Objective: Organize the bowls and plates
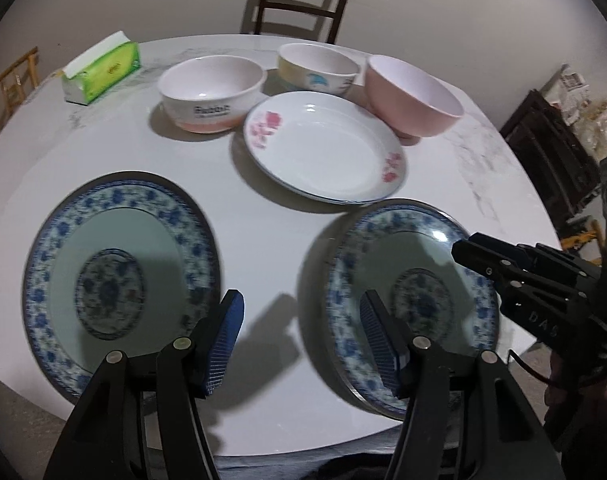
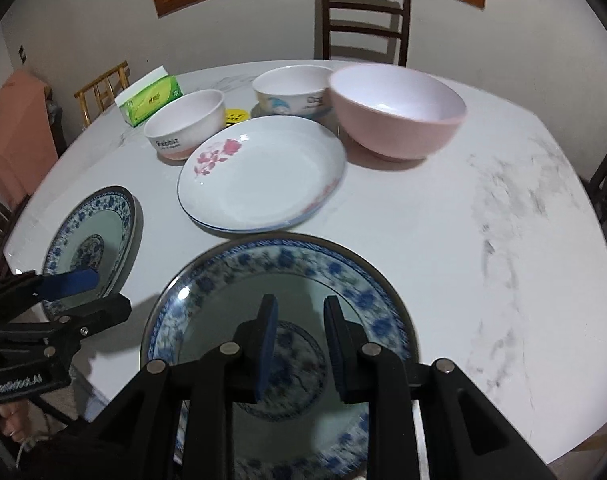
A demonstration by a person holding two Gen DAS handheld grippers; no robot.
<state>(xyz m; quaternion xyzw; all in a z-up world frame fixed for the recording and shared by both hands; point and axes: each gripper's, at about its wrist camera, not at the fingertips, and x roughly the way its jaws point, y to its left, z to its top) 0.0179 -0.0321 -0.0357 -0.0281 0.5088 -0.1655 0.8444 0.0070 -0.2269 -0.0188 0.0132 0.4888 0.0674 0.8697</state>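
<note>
My right gripper [image 2: 299,344] hangs over the near blue plate [image 2: 359,300], jaws narrow w/ nothing between. Left gripper [image 1: 301,340], half open & empty, sits between that plate and the left blue plate [image 1: 115,276]. Flower plate [image 1: 323,148] lies beyond, bowls behind it.

White marble table [image 2: 443,240] bearing plates, bowls, tissue pack [image 1: 103,70].

Two blue-flowered plates [image 1: 119,280] [image 1: 415,288], pink-flowered white plate [image 1: 327,152], plain pink bowl [image 1: 411,96].
</note>
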